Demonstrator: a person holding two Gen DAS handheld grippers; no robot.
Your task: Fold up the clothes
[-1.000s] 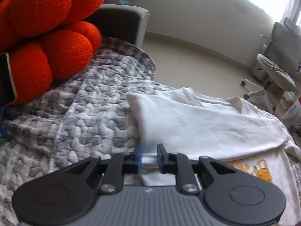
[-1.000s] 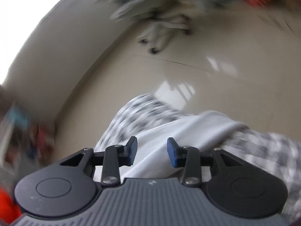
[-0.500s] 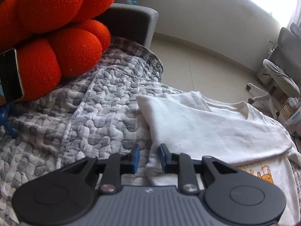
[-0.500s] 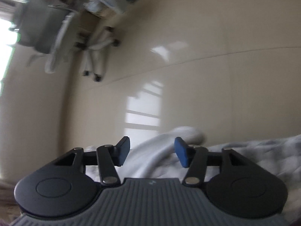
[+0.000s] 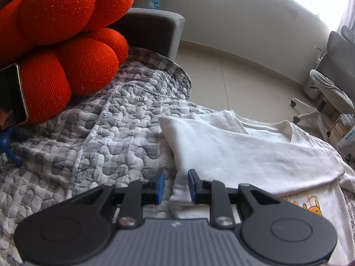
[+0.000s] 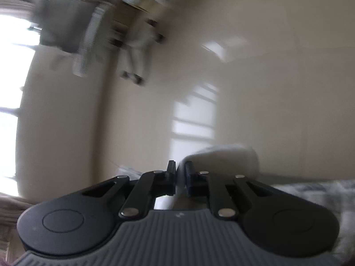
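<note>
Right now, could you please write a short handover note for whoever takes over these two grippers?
Left gripper: open, jaws either side of the near edge of the white T-shirt, not gripping.
Right gripper: shut on a fold of white cloth, apparently the same shirt, lifted over the floor; view blurred.
The shirt lies on the grey quilt, one side already folded across, its orange print partly showing.
Left: probably fold the right-hand side over, then fold lengthwise.

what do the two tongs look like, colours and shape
Both match: the left tongs and right tongs have matte black linkage arms with silver rivets, round black side discs, a ribbed grey body, and blue pads. No cables or sleeves show.
</note>
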